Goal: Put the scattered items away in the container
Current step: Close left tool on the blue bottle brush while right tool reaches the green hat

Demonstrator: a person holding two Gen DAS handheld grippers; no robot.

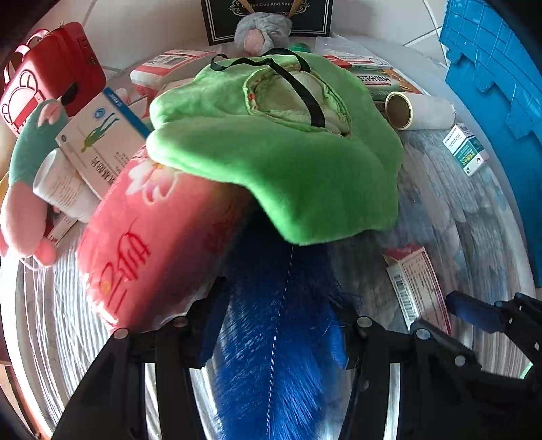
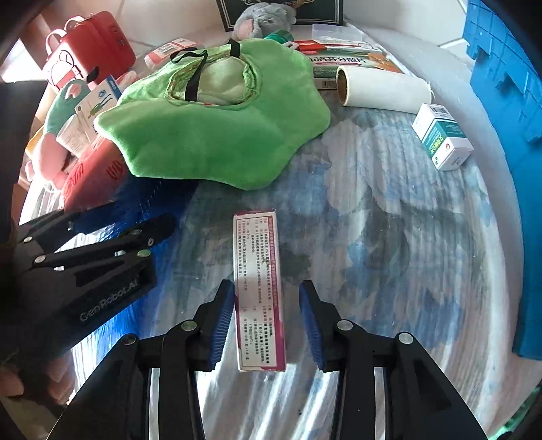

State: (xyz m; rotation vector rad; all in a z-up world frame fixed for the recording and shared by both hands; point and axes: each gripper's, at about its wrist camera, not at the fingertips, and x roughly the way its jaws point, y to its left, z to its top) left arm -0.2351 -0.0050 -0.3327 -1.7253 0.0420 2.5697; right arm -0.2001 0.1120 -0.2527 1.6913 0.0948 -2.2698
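A blue-patterned surface [image 2: 389,210] is seen, a blue crate [image 2: 501,84] at three o'clock. The right gripper [image 2: 266,321] is parted around a pink-edged box [image 2: 259,291]; the left gripper [image 1: 277,325] is spread over blue fur [image 1: 271,355].

Bright light falls on white floor tiles [image 1: 142,30] with grey joints.

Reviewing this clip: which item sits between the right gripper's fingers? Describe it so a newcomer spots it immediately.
Start at the big green plush cushion on the blue patterned table. Nearer the camera, a long narrow box lies lengthwise between the open fingers of the right gripper. Its white face, pink border and small red print distinguish it from the teal-and-white box.
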